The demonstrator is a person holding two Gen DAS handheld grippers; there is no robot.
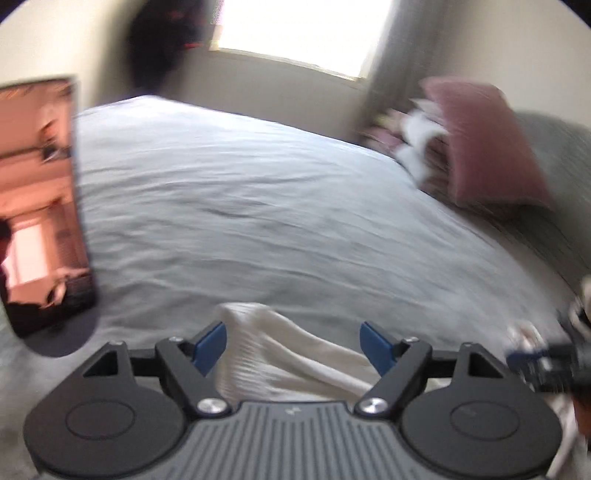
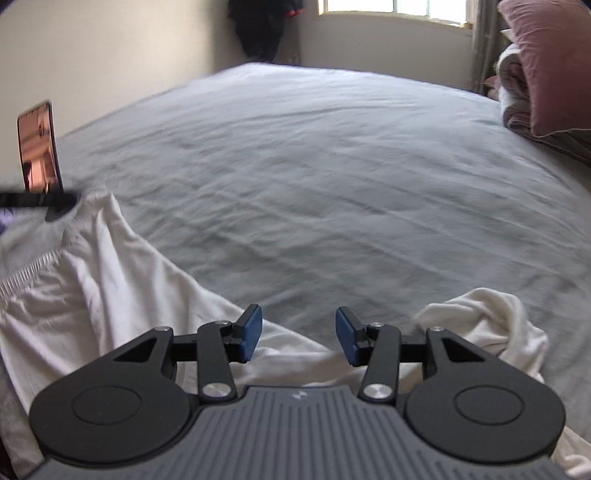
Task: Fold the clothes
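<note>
A white garment (image 2: 110, 280) lies spread on the near part of the grey bed sheet (image 2: 314, 184), its ribbed hem at the left and a bunched end (image 2: 487, 321) at the right. My right gripper (image 2: 299, 321) hovers open over the garment's far edge, with only sheet and flat cloth showing between its blue pads. In the blurred left wrist view, a ribbed fold of the white garment (image 1: 280, 358) rises between the fingers of my left gripper (image 1: 293, 332). Those jaws stand wide; the right pad is clear of the cloth.
A phone (image 1: 40, 206) on a mount stands at the left, also seen as the phone (image 2: 38, 147) in the right wrist view. A pink pillow (image 2: 554, 66) and bundled bedding sit at the far right. Dark clothing (image 2: 262, 26) hangs beside the window.
</note>
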